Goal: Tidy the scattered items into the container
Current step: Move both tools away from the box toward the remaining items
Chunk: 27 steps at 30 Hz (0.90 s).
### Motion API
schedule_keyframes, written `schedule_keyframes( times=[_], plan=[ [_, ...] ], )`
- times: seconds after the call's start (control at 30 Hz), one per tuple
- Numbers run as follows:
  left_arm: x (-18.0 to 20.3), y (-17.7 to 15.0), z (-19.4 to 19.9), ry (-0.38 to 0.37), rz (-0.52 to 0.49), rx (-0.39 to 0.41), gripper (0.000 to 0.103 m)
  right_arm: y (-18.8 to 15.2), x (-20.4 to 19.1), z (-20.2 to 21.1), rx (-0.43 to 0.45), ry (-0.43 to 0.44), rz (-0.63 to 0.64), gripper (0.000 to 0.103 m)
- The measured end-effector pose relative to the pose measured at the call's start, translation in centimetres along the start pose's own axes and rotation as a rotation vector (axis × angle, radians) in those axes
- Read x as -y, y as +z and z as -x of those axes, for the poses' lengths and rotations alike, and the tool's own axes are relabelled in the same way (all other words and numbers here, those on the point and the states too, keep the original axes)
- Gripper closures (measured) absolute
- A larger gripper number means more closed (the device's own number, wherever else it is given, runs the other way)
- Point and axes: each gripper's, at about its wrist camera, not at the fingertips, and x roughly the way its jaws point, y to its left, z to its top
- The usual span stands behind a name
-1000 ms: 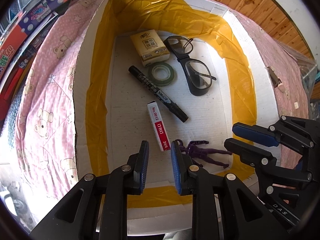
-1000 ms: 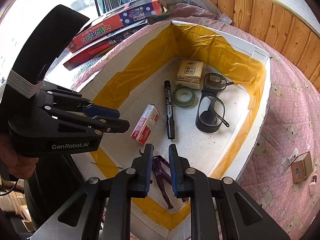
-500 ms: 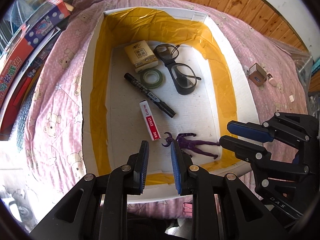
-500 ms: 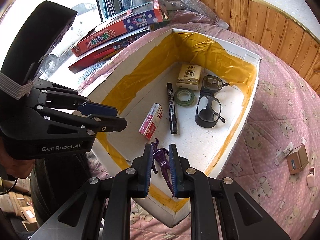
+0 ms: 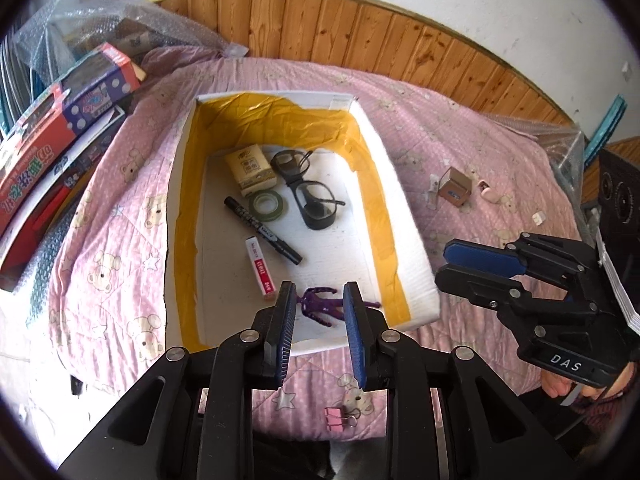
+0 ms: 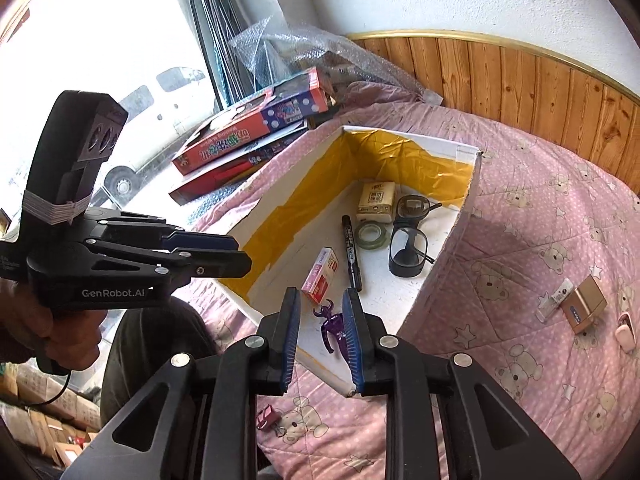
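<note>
A white foam box (image 5: pixel 412 248) with yellow-taped walls sits on the pink quilt. In it lie a purple figure (image 5: pixel 320 306), a red-white eraser box (image 5: pixel 261 266), a black marker (image 5: pixel 262 230), a green tape roll (image 5: pixel 266 206), black glasses (image 5: pixel 310 194) and a tissue pack (image 5: pixel 250 168). My left gripper (image 5: pixel 320 304) is open and empty, held above the box's near edge. My right gripper (image 6: pixel 320 314) is open and empty, above the near corner (image 6: pixel 344 388), and also shows in the left wrist view (image 5: pixel 476 268). A pink binder clip (image 5: pixel 338 418) lies on the quilt before the box.
A small brown box (image 5: pixel 454 190), a pink object (image 5: pixel 488 192) and small white bits lie on the quilt right of the box. Red game boxes (image 5: pixel 52 120) and bubble wrap (image 5: pixel 132 28) pile up at the left. A wooden panel wall (image 5: pixel 360 36) stands behind.
Both grippers have pulled back and up from the box, so the whole box and the quilt around it now show. Both stay open. The items in the box have not moved.
</note>
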Motion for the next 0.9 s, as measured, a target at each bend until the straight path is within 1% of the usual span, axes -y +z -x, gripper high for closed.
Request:
schedule_keyframes(
  times=[0.13,0.27,0.4,0.47,0.63,0.7,0.83,0.9],
  plan=[
    [2.2,-0.6,1.8,-0.026,-0.057,0.083,0.075,-1.0,0.3,2.6,0.062,-0.014,0.003,0.079],
    [4.6,-1.2,2.8,-0.068,-0.089,0.162,0.075,-2.3,1.2,5.6,0.141,-0.027,0.004,0.079],
    [7.2,-1.7,2.8,-0.126,-0.117,0.203,0.074,-4.0,2.6,7.9,0.185,-0.057,-0.002,0.079],
    [8.6,-1.7,2.5,-0.15,-0.141,0.21,0.073,-4.8,3.6,8.8,0.192,-0.072,-0.015,0.079],
    [12.5,-1.2,1.3,-0.189,-0.19,0.221,0.064,-6.7,6.8,10.6,0.207,-0.106,-0.084,0.079],
    [13.9,-0.9,0.4,-0.208,-0.193,0.213,0.06,-7.3,8.3,11.3,0.218,-0.118,-0.121,0.079],
    [17.0,-0.1,-2.0,-0.243,-0.213,0.181,0.058,-8.0,11.6,12.7,0.246,-0.156,-0.2,0.078],
    [18.3,0.3,-3.5,-0.246,-0.221,0.162,0.058,-8.4,13.4,13.2,0.253,-0.181,-0.243,0.075]
  ],
)
